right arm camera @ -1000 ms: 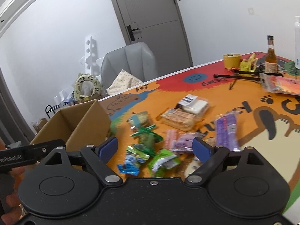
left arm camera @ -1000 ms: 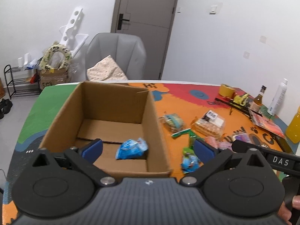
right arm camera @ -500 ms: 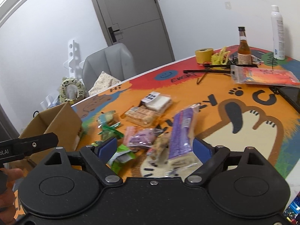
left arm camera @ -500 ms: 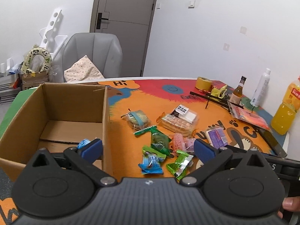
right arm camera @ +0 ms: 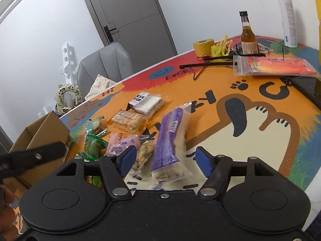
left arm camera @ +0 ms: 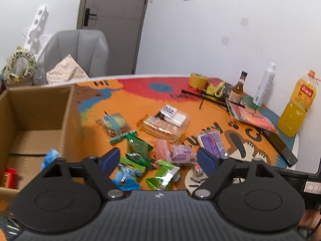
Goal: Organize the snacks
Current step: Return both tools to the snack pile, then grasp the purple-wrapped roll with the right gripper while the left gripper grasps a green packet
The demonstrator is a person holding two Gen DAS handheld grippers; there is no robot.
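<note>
Several snack packets are spread over the middle of the colourful table [left arm camera: 200,118], beside the cardboard box [left arm camera: 66,120] that stands at its left edge. A green packet [left arm camera: 138,146], a blue packet [left arm camera: 128,177] and a green-and-silver packet [left arm camera: 163,175] are seen between the open fingers of the left gripper [left arm camera: 158,158], which holds nothing. Pink packets [left arm camera: 174,152] lie just beyond them, with a cracker pack [left arm camera: 162,126] and a biscuit pack [left arm camera: 114,122] further towards the middle. Inside the box, a blue packet [left arm camera: 49,156] and a red item [left arm camera: 9,177] are visible on the floor.

A long purple-wrapped roll [right arm camera: 170,140] lies between the spread fingers of the right gripper [right arm camera: 166,161], with a nut packet [right arm camera: 143,156] just beside it; neither is gripped. A white sandwich pack [right arm camera: 146,102] rests further in.

Towards the far right corner a tape roll [left arm camera: 197,80], a brown bottle [left arm camera: 237,90], a white bottle [left arm camera: 264,84] and an orange juice bottle [left arm camera: 297,104] are placed. A grey chair [left arm camera: 78,54] stands behind the table.
</note>
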